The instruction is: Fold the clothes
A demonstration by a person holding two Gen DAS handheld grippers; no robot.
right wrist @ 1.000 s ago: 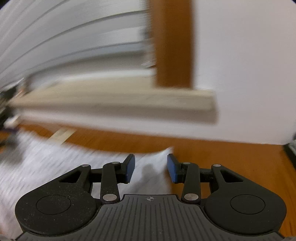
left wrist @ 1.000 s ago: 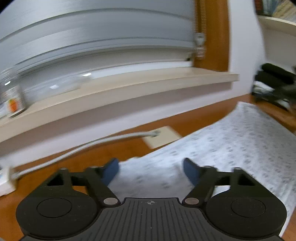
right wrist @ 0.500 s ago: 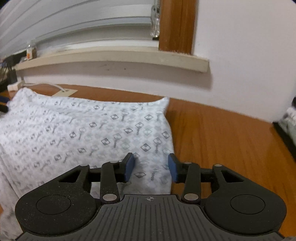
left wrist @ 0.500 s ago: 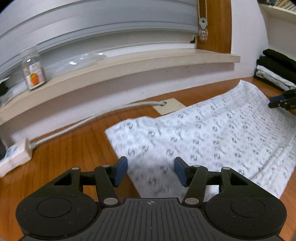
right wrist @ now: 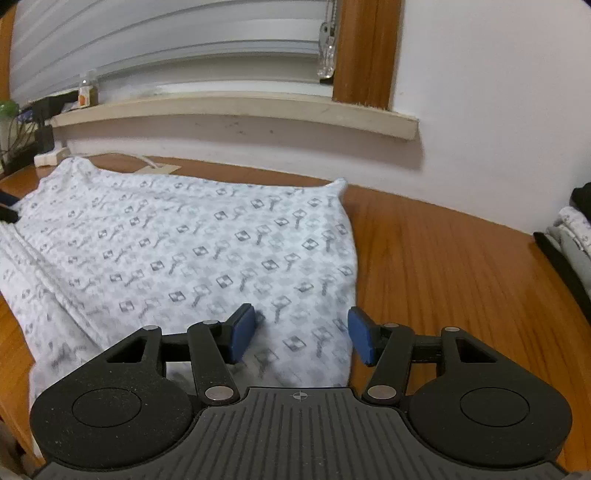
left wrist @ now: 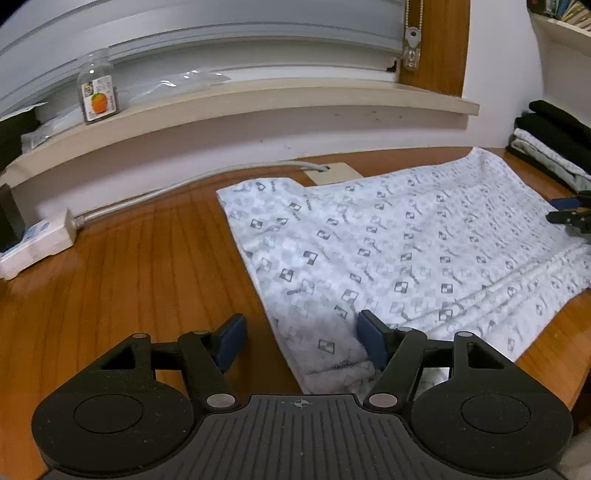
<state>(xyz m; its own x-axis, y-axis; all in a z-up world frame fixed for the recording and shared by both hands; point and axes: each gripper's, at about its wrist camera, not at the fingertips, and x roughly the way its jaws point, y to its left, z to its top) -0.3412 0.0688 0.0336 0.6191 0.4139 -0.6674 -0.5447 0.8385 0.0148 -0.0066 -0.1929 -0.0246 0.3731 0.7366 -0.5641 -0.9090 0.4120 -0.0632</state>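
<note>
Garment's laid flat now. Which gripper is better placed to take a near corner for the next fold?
Left, probably. The left gripper is open with the patterned garment's near corner lying between its fingers. The right gripper, also open, sits over the cloth's side edge, its corner hidden below.

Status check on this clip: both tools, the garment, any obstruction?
Left tool open, right tool open, jaws just widened, nothing gripped. Patterned garment flat on the wooden table. Nothing in the way.

A wooden table (left wrist: 140,266) meets a white wall (right wrist: 480,110) beneath a beige windowsill (left wrist: 258,99) and closed blinds (left wrist: 203,33).
</note>
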